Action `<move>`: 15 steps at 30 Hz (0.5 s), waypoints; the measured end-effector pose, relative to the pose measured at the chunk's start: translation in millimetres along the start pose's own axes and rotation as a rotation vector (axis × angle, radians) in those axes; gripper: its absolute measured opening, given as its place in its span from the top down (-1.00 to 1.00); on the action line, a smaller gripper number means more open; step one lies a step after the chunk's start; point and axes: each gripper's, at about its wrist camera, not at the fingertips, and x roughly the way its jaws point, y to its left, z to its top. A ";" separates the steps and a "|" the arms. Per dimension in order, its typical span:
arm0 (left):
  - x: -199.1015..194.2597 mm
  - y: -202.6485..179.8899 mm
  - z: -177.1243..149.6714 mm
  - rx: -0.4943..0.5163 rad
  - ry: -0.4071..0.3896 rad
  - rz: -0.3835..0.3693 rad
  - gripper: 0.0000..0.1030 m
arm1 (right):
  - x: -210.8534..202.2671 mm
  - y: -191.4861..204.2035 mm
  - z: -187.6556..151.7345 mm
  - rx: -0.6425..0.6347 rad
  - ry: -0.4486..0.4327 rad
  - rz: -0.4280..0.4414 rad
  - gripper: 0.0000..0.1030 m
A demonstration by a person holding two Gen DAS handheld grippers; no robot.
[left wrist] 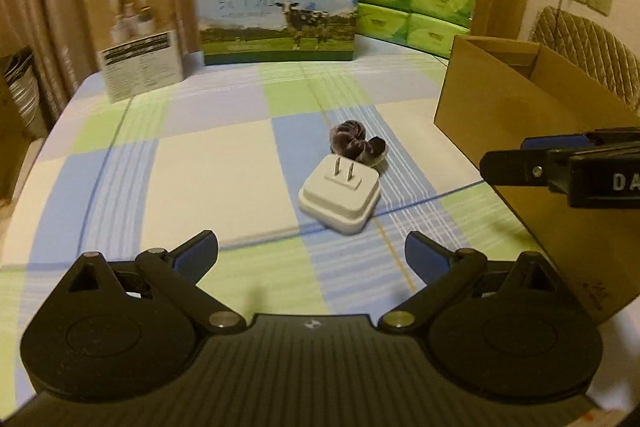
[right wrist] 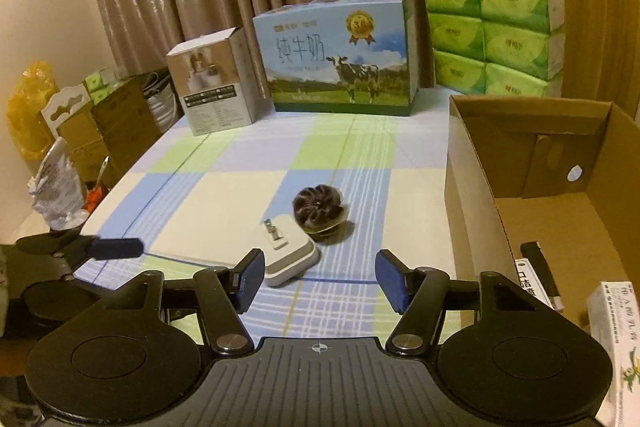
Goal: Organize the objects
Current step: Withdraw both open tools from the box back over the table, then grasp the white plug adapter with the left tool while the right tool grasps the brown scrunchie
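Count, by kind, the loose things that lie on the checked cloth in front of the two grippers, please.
White plug adapter: 1
Dark scrunchie: 1
Total: 2

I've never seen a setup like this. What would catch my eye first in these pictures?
Probably the white plug adapter lying prongs-up in the middle of the checked tablecloth, with a dark scrunchie touching its far side. Both grippers, left and right, are open and empty. An open cardboard box stands to the right.
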 end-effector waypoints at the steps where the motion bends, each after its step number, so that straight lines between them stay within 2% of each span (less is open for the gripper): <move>1: 7.2 0.7 1.8 0.016 -0.001 -0.010 -0.87 | 3.4 -3.0 0.1 0.015 0.004 0.003 -0.16; 8: 51.2 2.5 14.2 0.087 -0.019 -0.085 -0.84 | 8.4 2.6 7.9 -0.012 -0.024 -0.005 -0.16; 12: 71.9 0.1 21.3 0.126 -0.023 -0.089 -0.84 | 11.2 -0.7 9.3 -0.005 -0.021 -0.010 -0.17; 15: 86.8 -2.7 24.4 0.156 -0.008 -0.093 -0.79 | 10.0 -4.0 10.6 -0.007 -0.036 -0.021 -0.33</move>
